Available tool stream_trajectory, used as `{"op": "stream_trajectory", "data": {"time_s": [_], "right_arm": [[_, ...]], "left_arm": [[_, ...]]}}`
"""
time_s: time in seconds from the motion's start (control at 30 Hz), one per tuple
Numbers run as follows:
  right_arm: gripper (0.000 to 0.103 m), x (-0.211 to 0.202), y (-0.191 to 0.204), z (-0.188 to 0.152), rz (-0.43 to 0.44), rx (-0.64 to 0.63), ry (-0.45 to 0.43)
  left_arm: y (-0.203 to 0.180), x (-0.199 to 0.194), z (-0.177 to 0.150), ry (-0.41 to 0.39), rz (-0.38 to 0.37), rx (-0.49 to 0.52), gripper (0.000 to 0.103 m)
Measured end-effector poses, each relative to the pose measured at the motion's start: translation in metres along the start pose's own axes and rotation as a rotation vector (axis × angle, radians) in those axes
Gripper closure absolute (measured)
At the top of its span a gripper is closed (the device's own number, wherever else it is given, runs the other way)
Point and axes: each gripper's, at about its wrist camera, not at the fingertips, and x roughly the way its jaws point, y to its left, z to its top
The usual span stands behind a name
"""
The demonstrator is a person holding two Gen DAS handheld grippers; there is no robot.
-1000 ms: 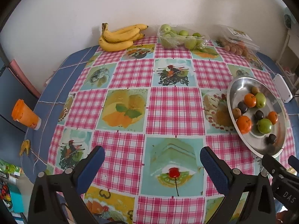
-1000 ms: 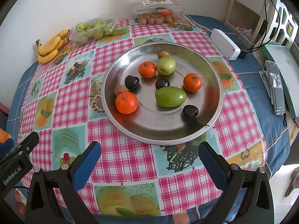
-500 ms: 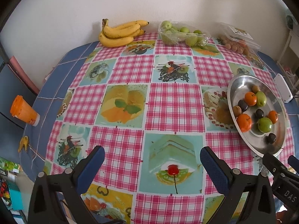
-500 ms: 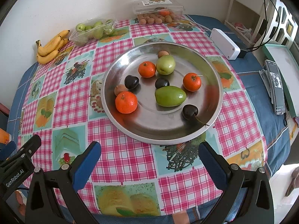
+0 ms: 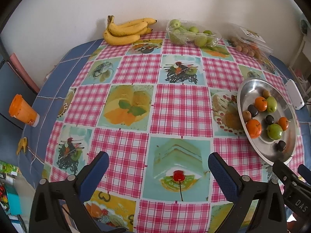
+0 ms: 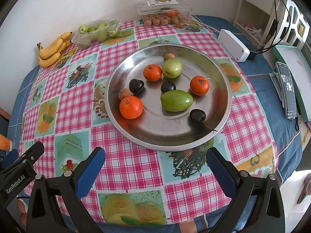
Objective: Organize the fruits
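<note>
A steel plate (image 6: 217, 71) (image 5: 250, 85) holds mixed fruit: three oranges, one large (image 6: 130, 107), two green fruits, one long (image 6: 176, 100), dark plums, a cherry (image 6: 197, 116) and small brown fruits. My right gripper (image 6: 155, 161) is open and empty, just short of the plate's near rim. My left gripper (image 5: 157, 165) is open and empty over the checked tablecloth, left of the plate. Bananas (image 5: 124, 31) (image 6: 52, 48), a bag of green fruit (image 5: 190, 33) (image 6: 97, 32) and a clear box of brown fruit (image 6: 163, 9) (image 5: 250, 44) lie along the far edge.
A white power box (image 6: 233, 45) and a phone (image 6: 287, 93) lie right of the plate. An orange cup (image 5: 22, 111) stands off the table's left edge. A wall runs behind the table.
The left gripper has drawn back slightly and tilted, so the far fruit sits lower in its view. The right gripper has barely moved.
</note>
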Motion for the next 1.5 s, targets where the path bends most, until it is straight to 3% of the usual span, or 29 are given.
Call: {"op": "stream_trajectory", "data": {"time_s": [1.5], "right_arm": [[0.000, -0.0013, 0.0026, 0.0004, -0.003, 0.005, 0.000]], "left_arm": [[-0.0009, 0.0005, 0.0008, 0.010, 0.002, -0.005, 0.000]]}}
